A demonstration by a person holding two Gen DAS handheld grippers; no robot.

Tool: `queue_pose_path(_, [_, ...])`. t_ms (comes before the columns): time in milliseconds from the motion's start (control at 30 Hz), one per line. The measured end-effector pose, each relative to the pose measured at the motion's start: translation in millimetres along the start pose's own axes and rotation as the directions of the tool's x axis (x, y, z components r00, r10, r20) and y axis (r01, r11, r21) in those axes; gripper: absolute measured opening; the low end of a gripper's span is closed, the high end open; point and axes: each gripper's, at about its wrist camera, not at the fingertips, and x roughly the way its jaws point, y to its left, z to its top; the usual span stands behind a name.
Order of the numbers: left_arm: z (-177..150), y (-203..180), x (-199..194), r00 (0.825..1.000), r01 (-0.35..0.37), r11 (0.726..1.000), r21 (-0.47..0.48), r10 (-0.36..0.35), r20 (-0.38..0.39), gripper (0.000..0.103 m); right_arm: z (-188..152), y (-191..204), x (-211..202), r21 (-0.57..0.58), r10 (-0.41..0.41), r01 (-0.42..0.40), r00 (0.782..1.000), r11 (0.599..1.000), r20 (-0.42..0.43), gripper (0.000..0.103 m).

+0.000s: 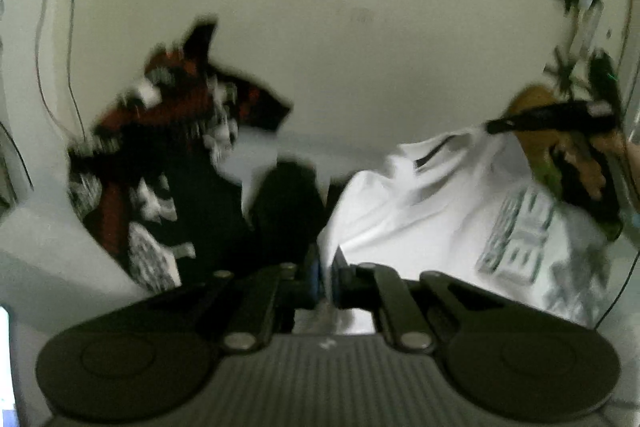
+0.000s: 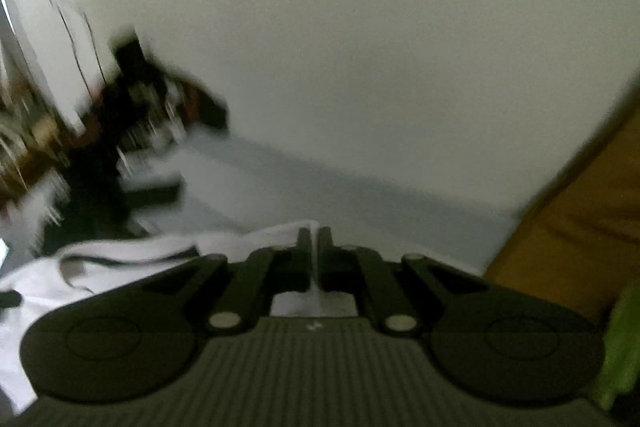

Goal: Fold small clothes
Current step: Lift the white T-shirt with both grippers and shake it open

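Note:
A small white T-shirt [image 1: 432, 203] with grey-green lettering lies on the pale table, spread toward the right in the left wrist view. My left gripper [image 1: 327, 275] is shut on its near edge, with white cloth pinched between the pads. In the same view the right gripper [image 1: 496, 126] shows at the far right, held in a hand and clamped on the shirt's far corner. In the right wrist view my right gripper [image 2: 315, 247] is shut on a thin fold of the white shirt [image 2: 132, 255], which trails off to the left.
A heap of black, red and white patterned clothes [image 1: 168, 163] lies at the left of the table, blurred [image 2: 132, 131]. Thin cables [image 1: 68, 39] hang at the left wall. An orange-brown surface [image 2: 580, 211] and something green [image 2: 620, 343] sit at the right.

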Motion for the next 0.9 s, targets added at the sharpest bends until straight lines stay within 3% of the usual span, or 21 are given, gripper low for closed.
queue_pose_path(67, [14.0, -9.1, -21.2, 0.997, -0.002, 1.0, 0.019, 0.001, 0.076, 0.005, -3.2, 12.7, -48.9, -0.002, -0.009, 0.009, 0.993, 1.0, 0.12, 0.005])
queue_pose_path(133, [32.5, -19.8, -46.3, 0.985, -0.003, 0.999, 0.042, -0.004, 0.173, 0.005, -7.2, 29.0, -101.7, -0.015, -0.021, 0.025, 0.97, 1.0, 0.243, 0.005])
queue_pose_path(200, [53.0, -33.1, -70.4, 0.965, -0.002, 0.998, 0.064, -0.015, 0.262, 0.005, -11.9, 45.6, -147.7, -0.018, -0.026, 0.034, 0.938, 0.999, 0.345, 0.005])
queue_pose_path(300, [85.4, -58.7, -109.3, 0.92, -0.009, 0.994, 0.107, -0.033, 0.39, 0.005, -16.6, 66.8, -219.6, 0.0, -0.042, 0.048, 0.868, 0.999, 0.495, 0.005])
queue_pose_path(367, [105.2, -79.0, -141.0, 0.871, -0.052, 0.987, 0.152, -0.029, 0.49, 0.005, -20.1, 86.8, -262.2, 0.001, -0.057, 0.07, 0.804, 0.998, 0.592, 0.005])
queue_pose_path(500, [137.1, -113.8, -207.2, 0.745, -0.145, 0.972, 0.183, -0.015, 0.667, 0.005, -23.7, 131.5, -352.0, -0.006, -0.077, 0.123, 0.659, 0.992, 0.748, 0.005])
queue_pose_path(633, [156.5, -142.8, -270.0, 0.615, -0.193, 0.965, 0.179, -0.023, 0.788, 0.005, -21.6, 158.4, -426.4, -0.006, -0.095, 0.185, 0.529, 0.983, 0.843, 0.005])
queue_pose_path(700, [163.6, -156.5, -293.9, 0.561, -0.217, 0.96, 0.176, -0.025, 0.828, 0.005, -20.3, 172.3, -457.1, -0.006, -0.096, 0.213, 0.464, 0.977, 0.881, 0.005])
queue_pose_path(800, [173.1, -174.6, -317.9, 0.508, -0.251, 0.953, 0.171, -0.02, 0.861, 0.005, -15.0, 189.8, -487.1, -0.007, -0.094, 0.247, 0.394, 0.969, 0.914, 0.005])
queue_pose_path(900, [183.1, -185.2, -325.0, 0.478, -0.292, 0.943, 0.161, -0.002, 0.878, 0.005, -0.1, 190.3, -496.4, -0.009, -0.093, 0.271, 0.361, 0.962, 0.928, 0.005])
